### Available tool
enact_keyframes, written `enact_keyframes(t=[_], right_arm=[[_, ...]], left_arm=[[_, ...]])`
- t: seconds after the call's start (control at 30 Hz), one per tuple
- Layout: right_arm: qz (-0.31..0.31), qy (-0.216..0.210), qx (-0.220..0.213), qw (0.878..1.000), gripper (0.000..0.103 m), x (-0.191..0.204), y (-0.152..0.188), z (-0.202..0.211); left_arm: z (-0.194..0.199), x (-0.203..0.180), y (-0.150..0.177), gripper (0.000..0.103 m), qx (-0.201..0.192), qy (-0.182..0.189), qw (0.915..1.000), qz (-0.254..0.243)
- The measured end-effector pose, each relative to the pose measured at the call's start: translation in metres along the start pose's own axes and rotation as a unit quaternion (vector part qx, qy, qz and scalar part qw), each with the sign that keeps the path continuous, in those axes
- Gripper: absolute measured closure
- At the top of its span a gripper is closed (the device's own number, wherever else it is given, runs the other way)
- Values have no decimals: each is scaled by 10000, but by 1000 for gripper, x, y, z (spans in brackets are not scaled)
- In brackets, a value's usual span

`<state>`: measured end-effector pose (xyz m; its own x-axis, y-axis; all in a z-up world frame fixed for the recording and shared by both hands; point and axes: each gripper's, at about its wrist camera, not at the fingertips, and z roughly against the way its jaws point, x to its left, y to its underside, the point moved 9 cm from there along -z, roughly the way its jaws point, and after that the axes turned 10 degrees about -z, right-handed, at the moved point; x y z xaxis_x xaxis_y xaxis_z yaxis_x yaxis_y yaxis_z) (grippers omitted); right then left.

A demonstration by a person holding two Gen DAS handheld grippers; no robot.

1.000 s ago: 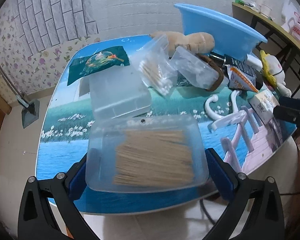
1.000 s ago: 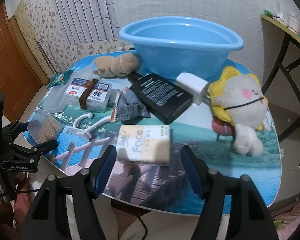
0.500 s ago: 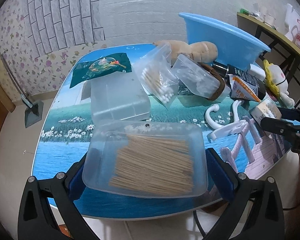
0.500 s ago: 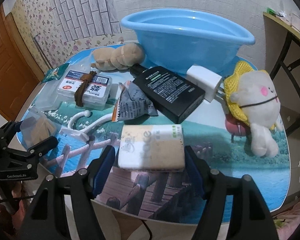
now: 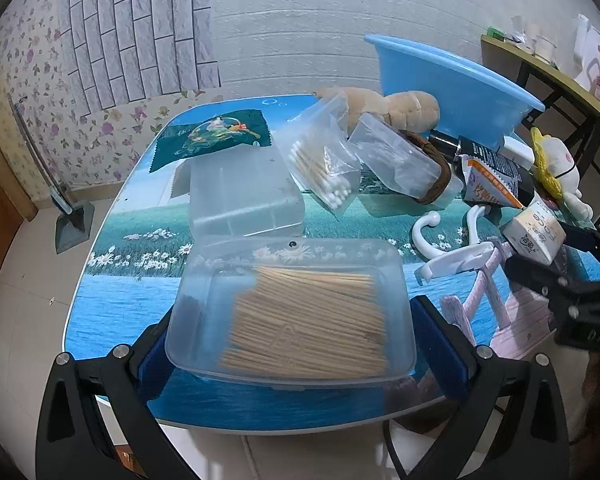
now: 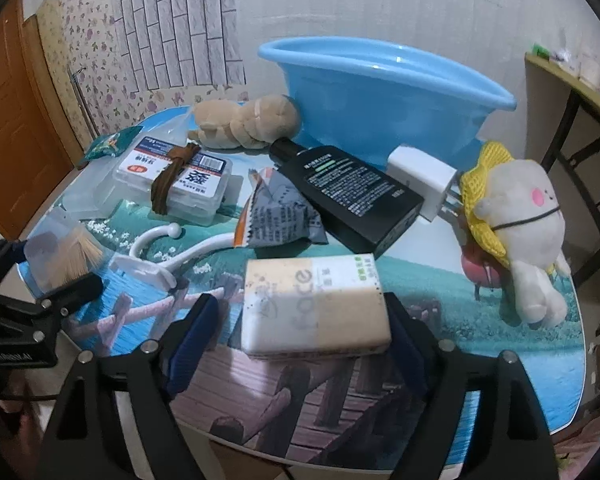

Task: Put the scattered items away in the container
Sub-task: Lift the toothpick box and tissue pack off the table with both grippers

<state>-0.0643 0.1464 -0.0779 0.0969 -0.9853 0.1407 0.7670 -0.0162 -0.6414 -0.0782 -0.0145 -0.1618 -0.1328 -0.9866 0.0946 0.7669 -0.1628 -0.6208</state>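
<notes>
My left gripper (image 5: 296, 348) is shut on a clear plastic box of toothpicks (image 5: 300, 316), held just above the table's near edge; the same box (image 6: 60, 256) shows at the left of the right wrist view. A cream tissue pack marked "face" (image 6: 316, 304) lies on the table between the fingers of my right gripper (image 6: 300, 340). Those jaws are opening, with a gap showing at the left pad (image 6: 192, 332). The blue basin (image 6: 380, 92) stands at the back of the table, and nothing shows inside it from here.
Between me and the basin lie a black bottle (image 6: 352, 192), white charger (image 6: 420, 176), snack packet (image 6: 276, 216), white hook (image 6: 160, 252), banded clear box (image 6: 176, 184), brown plush (image 6: 248, 120) and yellow-hatted plush (image 6: 516, 220). A swab bag (image 5: 324, 164), clear box (image 5: 244, 192) and green sachet (image 5: 212, 136) lie left.
My right gripper has come lower and nearer over the tissue pack, and its jaws have spread wider around it. The left gripper still holds the toothpick box, barely moved.
</notes>
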Motion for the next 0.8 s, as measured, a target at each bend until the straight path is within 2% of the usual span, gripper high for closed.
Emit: enact_keyframes(t=[0.07, 0.63, 0.8], right_arm=[[-52, 24, -16, 10000, 0, 0, 2, 0], [-274, 298, 103, 9991, 0, -14, 0, 4], [-178, 30, 6, 9998, 12, -8, 2, 11]], left_arm=[[0, 0, 0, 0, 1, -3, 10000, 2], [6, 6, 7, 0, 8, -42, 10000, 71], [10, 6, 11, 0, -17, -41, 9999, 120]])
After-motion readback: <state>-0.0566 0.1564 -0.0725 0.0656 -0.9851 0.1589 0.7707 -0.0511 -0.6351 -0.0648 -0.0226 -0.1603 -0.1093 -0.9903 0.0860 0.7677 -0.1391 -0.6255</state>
